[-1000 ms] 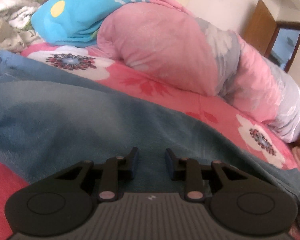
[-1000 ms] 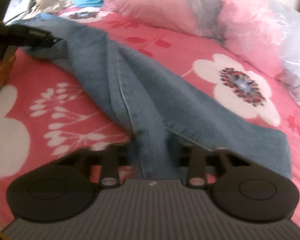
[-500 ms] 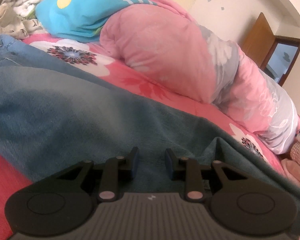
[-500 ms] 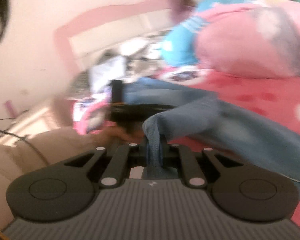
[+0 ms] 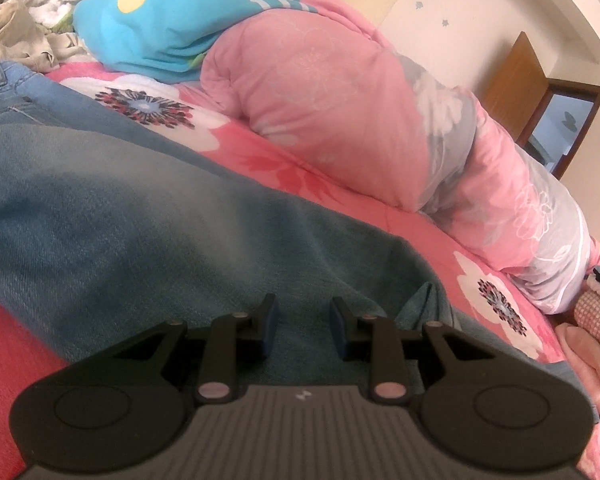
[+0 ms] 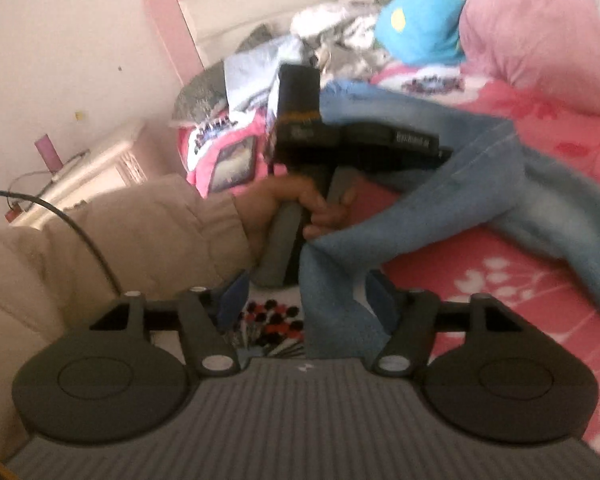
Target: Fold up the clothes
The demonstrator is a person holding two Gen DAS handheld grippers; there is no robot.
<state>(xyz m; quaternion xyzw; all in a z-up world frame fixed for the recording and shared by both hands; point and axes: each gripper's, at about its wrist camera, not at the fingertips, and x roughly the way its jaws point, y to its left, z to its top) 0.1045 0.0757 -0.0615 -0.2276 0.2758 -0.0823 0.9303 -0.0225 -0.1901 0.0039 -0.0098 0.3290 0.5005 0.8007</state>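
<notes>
- Lying across the pink floral bedspread (image 5: 340,184), the blue jeans (image 5: 140,216) fill most of the left wrist view, with their waistband and a belt loop at the far left edge.
- The left gripper (image 5: 303,322) hovers low over the denim with its jaws partly apart; the cloth shows in the gap, but I cannot tell whether the pads press on it.
- Beyond the jeans a rolled pink and grey quilt (image 5: 340,92) runs along the bed, and a turquoise pillow (image 5: 168,20) with a yellow spot leans on its near end.
- A heap of pale crumpled clothes (image 5: 24,28) sits in the far left corner of that view, and a brown door (image 5: 516,76) stands at the right.
- In the right wrist view the right gripper (image 6: 306,300) has its jaws opening; a strip of denim hangs between the fingers, lying close to the right-hand one, and the pads stand clear of it.
- From there the jeans (image 6: 440,184) stretch up and to the right over the bedspread (image 6: 520,292).
- A hand (image 6: 296,204) in a beige sleeve (image 6: 148,232) grips the handle of the other black gripper, whose body lies over the denim.
- A pink headboard (image 6: 168,28) shows behind, blurred.
</notes>
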